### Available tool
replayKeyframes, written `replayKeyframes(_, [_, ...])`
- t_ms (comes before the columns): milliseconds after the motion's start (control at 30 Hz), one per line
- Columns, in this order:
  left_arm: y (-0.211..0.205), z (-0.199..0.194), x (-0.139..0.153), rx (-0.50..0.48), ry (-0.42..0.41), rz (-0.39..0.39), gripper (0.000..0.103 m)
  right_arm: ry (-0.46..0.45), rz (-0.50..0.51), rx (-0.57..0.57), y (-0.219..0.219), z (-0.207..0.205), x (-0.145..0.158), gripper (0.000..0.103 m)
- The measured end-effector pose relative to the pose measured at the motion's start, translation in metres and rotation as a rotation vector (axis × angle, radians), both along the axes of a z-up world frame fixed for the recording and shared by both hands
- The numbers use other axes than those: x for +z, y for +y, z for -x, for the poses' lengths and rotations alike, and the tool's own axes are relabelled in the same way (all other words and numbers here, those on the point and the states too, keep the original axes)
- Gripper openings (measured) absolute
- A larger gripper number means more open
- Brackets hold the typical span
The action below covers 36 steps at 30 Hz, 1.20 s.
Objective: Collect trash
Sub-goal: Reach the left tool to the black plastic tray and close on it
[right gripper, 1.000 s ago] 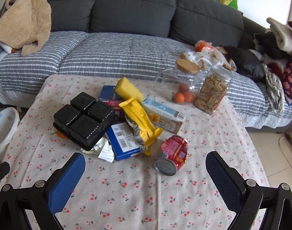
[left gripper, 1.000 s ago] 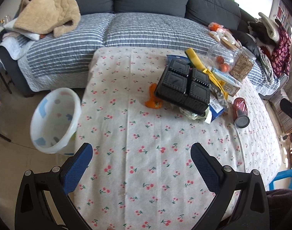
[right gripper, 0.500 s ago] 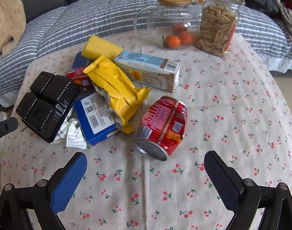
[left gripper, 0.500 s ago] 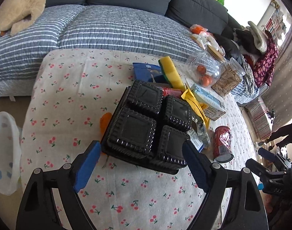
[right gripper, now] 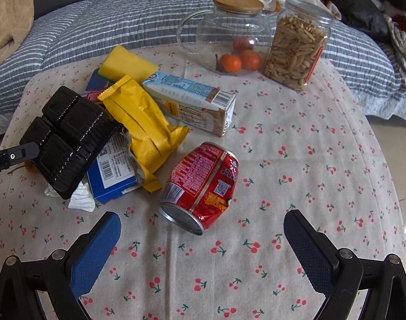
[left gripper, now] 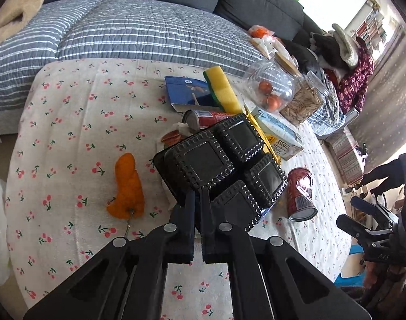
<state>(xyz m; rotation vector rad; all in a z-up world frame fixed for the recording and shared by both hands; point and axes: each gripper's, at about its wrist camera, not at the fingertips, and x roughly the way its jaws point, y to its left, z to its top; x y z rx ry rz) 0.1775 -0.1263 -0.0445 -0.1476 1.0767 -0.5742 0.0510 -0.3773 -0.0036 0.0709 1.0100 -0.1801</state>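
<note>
The left tool (left gripper: 199,200) is closing its jaws together on the near rim of the black plastic four-cell tray (left gripper: 224,160), and the thin edge is sitting clamped between them. The jaws have just been closing, and the rim is a good place to hold because the tray body is too wide for them. The tray is leaning on the pile behind it, so its edge is standing free of the table (left gripper: 69,122) and is easy to reach.

The right tool (right gripper: 201,240) is hanging with its blue pads wide apart, holding nothing, just in front of the dented red drink can (right gripper: 203,186). The can is lying on its side with its open end toward this tool, which is probably preparing to take it.

Beside the tray an orange peel (left gripper: 128,189) is lying alone on the cloth. Behind the can, the yellow foil wrapper (right gripper: 143,125), the blue cardboard box (right gripper: 115,170) and the pale blue milk carton (right gripper: 192,101) are lying heaped together as trash to collect. Farther away, the glass jar with mandarins (right gripper: 229,34) and the clear jar of seeds (right gripper: 296,45) are standing upright, apart from the pile, so I judge they are not trash.
</note>
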Motion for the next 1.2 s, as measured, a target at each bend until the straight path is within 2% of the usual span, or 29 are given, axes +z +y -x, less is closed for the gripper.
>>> replayKeyframes(233, [0.013,0.008,0.011,0.024,-0.008,0.015,0.000,0.000,-0.024,-0.011,-0.005,-0.001,0.002,0.101])
replayKeyframes(333, [0.014,0.012,0.024,0.022,-0.050,-0.006,0.003,-0.002,-0.067,-0.038,-0.014,-0.003,0.002,0.101])
replayKeyframes(400, [0.008,0.015,0.028,-0.007,-0.044,-0.028,0.026,0.003,-0.104,-0.067,-0.021,-0.005,0.001,0.101])
replayKeyframes(433, [0.004,0.016,0.029,-0.017,-0.039,-0.048,0.066,0.005,-0.126,-0.083,-0.026,-0.006,0.001,0.101])
replayKeyframes(467, [0.000,0.019,0.030,-0.023,-0.053,-0.067,0.088,0.006,-0.148,-0.095,-0.029,-0.007,0.001,0.101])
replayKeyframes(533, [-0.011,0.021,0.031,-0.047,-0.095,-0.128,0.088,0.005,-0.187,-0.113,-0.036,-0.009,0.002,0.101])
replayKeyframes(600, [-0.019,0.012,0.031,-0.058,-0.087,-0.165,0.088,-0.003,-0.198,-0.132,-0.041,-0.011,0.004,0.101])
replayKeyframes(767, [-0.021,-0.037,0.020,-0.048,0.080,-0.037,0.088,-0.005,-0.221,-0.173,-0.052,-0.014,0.004,0.101])
replayKeyframes(933, [-0.025,-0.067,-0.005,-0.050,0.195,-0.021,0.085,0.005,-0.266,-0.164,-0.055,-0.014,0.001,0.101])
replayKeyframes(1033, [-0.019,-0.071,-0.013,-0.059,0.234,0.079,0.082,0.005,-0.265,-0.160,-0.056,-0.013,0.001,0.101])
replayKeyframes(1100, [-0.019,-0.068,-0.014,-0.077,0.249,0.114,0.075,0.006,-0.267,-0.164,-0.060,-0.013,0.001,0.101])
replayKeyframes(1133, [-0.022,-0.066,-0.015,-0.091,0.256,0.110,0.060,0.007,-0.269,-0.166,-0.062,-0.013,0.001,0.101])
replayKeyframes(1200, [-0.026,-0.060,-0.015,-0.113,0.255,0.094,0.058,0.009,-0.273,-0.173,-0.066,-0.012,-0.001,0.101])
